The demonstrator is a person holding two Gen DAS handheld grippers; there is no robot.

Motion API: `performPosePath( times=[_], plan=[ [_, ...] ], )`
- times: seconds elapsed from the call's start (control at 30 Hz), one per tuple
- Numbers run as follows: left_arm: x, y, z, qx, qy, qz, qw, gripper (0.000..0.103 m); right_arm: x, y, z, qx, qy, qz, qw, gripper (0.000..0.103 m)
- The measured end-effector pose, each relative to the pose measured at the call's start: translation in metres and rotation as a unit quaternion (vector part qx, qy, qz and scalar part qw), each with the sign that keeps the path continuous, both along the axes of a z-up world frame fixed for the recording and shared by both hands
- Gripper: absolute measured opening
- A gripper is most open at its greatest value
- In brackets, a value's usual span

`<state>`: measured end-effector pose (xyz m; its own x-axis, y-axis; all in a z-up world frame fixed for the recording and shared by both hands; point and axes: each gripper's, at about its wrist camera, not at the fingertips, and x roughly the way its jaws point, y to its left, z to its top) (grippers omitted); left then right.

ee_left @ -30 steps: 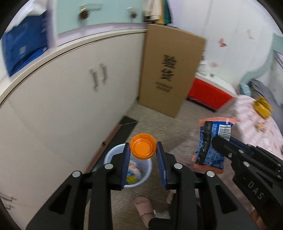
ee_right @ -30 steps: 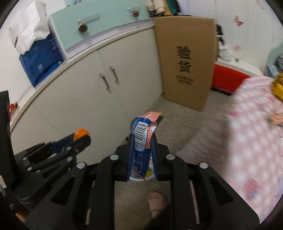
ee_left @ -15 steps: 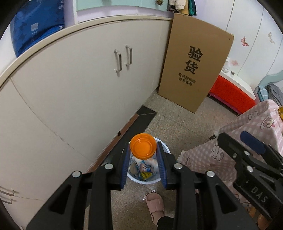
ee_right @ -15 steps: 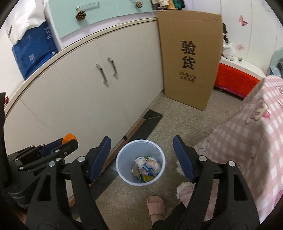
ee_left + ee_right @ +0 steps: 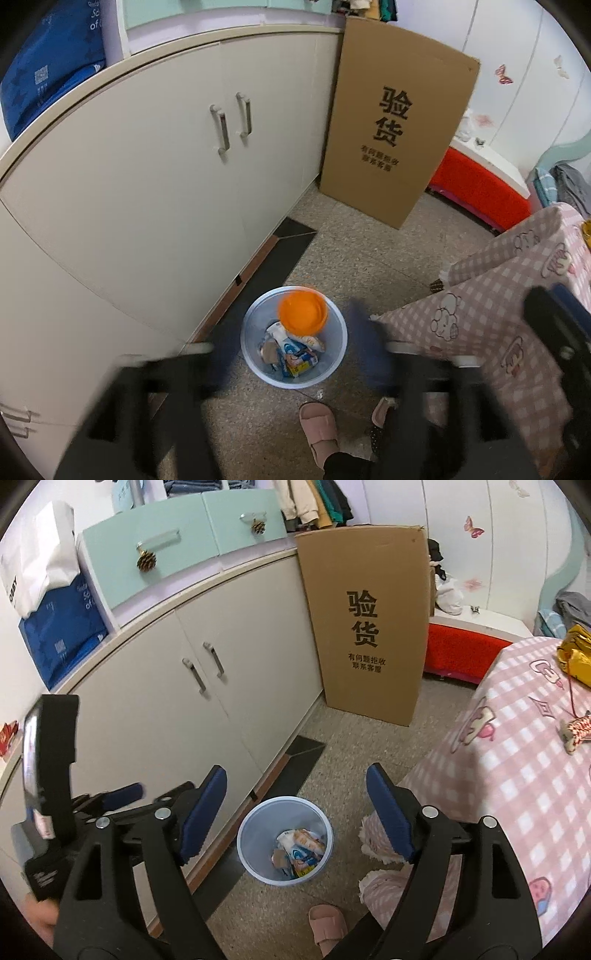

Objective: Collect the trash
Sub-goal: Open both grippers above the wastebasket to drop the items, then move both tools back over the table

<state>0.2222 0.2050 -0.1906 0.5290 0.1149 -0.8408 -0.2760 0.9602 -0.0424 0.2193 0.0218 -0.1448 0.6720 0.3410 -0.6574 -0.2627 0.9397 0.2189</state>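
Note:
A pale blue trash bin (image 5: 246, 334) stands on the floor by the cabinet, with wrappers and a blue snack packet (image 5: 295, 356) inside. An orange lid (image 5: 303, 314) hangs free over the bin's mouth, touching neither pad. My left gripper (image 5: 293, 354) is blurred, its jaws opening wide around that spot with nothing pressed between them. In the right wrist view my right gripper (image 5: 297, 812) stands above the bin (image 5: 255, 849), its jaws opening, empty. The left gripper (image 5: 122, 797) shows at the left there. The snack packet (image 5: 299, 853) lies in the bin. The orange lid does not show in this view.
A cream cabinet (image 5: 166, 184) runs along the left. A tall cardboard box (image 5: 391, 122) leans at its far end. A pink checked cloth (image 5: 517, 757) covers a surface on the right, with a yellow foil wrapper (image 5: 576, 653) on it. A person's pink slipper (image 5: 319, 430) is below the bin.
The left jaws have sprung apart and let go of the orange lid, which drops toward the bin. The right gripper dropped the blue packet into the bin earlier and stays wide.

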Motion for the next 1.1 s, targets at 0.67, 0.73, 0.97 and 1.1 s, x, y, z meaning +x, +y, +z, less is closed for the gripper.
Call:
performPosePath(
  times=[0.67,0.73,0.97,1.1],
  plan=[
    [-0.027,-0.105,0.073,0.012,-0.080,-0.116,0.9900,0.080,-0.042,-0.122,0.050,0.036,-0.044,-0.089,0.994,0.082],
    [-0.027,-0.134,0.081,0.021,-0.088,-0.149,0.9847,0.080,-0.047,-0.148,0.056,0.038,-0.049,-0.113,0.992,0.085],
    [-0.028,-0.241,0.091,0.052,-0.113,-0.270,0.9548,0.080,-0.064,-0.245,0.061,0.026,-0.051,-0.202,0.978,0.089],
    [-0.018,-0.292,0.085,0.068,-0.109,-0.318,0.9394,0.080,-0.066,-0.286,0.055,0.026,-0.043,-0.231,0.972,0.089]
  ],
)
